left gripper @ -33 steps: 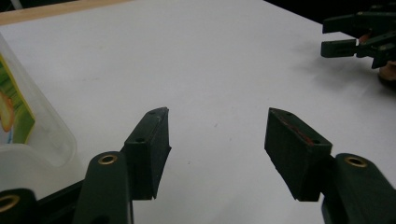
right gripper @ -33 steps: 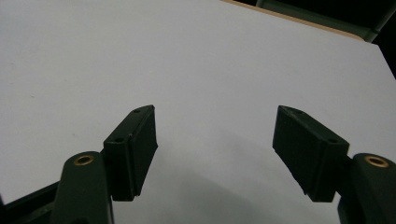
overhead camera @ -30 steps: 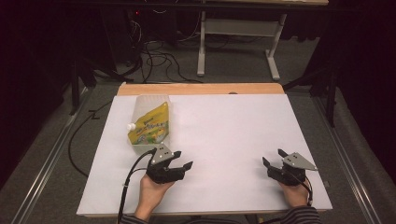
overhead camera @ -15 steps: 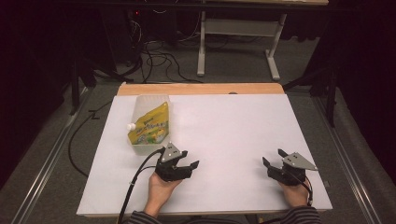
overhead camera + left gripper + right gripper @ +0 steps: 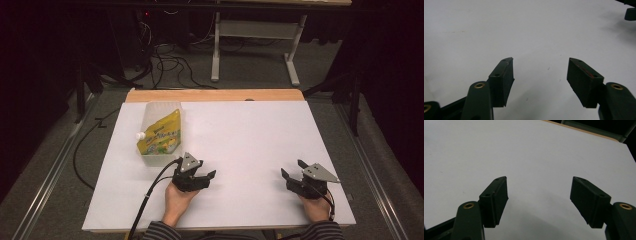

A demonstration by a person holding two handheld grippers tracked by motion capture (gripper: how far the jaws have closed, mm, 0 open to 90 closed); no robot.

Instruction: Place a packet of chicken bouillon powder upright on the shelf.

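Evidently nothing is gripped yet: the left gripper [image 5: 206, 176] and the right gripper [image 5: 291, 168] both sit low over the white desk [image 5: 250, 140] with fingers spread and empty. The likely target, a yellow pouch [image 5: 161, 136] lying in a clear tub [image 5: 152, 110], sits at the desk's far left, near the left gripper. A sound approach would bring that gripper in along the pouch's length (its white cap [image 5: 141, 135] points left), fingers straddling the body rather than the tub's wall.
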